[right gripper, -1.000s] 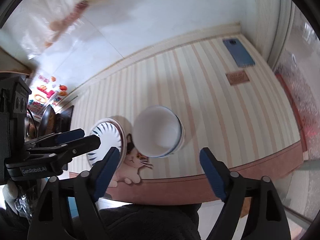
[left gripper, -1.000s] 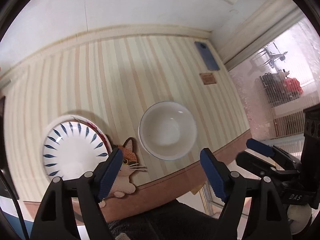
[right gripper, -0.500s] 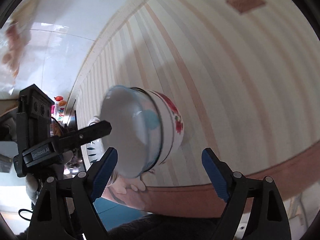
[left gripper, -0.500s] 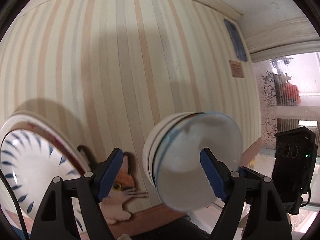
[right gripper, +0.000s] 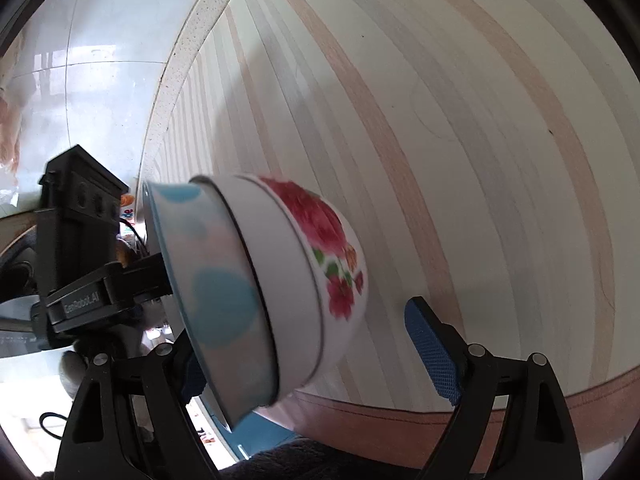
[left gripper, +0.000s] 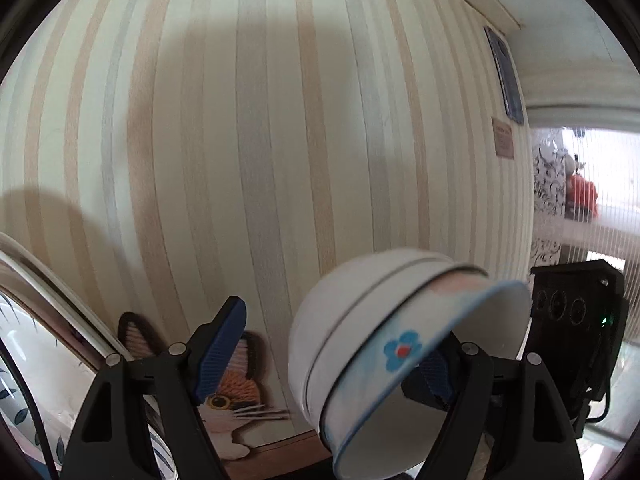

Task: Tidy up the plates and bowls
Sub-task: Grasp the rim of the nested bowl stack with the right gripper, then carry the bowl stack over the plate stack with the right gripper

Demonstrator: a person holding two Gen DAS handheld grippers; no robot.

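A stack of nested bowls [left gripper: 360, 344] sits between both grippers; the top bowl has a blue rim and blue flowers, the bottom one red flowers [right gripper: 320, 248]. My left gripper [left gripper: 332, 344] is open, its fingers astride the stack, the right finger partly hidden behind the bowls. My right gripper [right gripper: 312, 344] is open, its left finger hidden behind the stack. A white plate with blue leaf marks [left gripper: 24, 360] lies at the far left edge of the left wrist view.
The striped tabletop [left gripper: 280, 140] has a cat-shaped coaster [left gripper: 228, 400] near its front edge. A blue phone [left gripper: 506, 76] and a small brown card [left gripper: 503, 142] lie at the far right. A tiled wall [right gripper: 88, 60] rises behind the table.
Both grippers have come down low and close to the bowl stack, which now fills the space between the fingers. The plate has slid toward the left edge of view.
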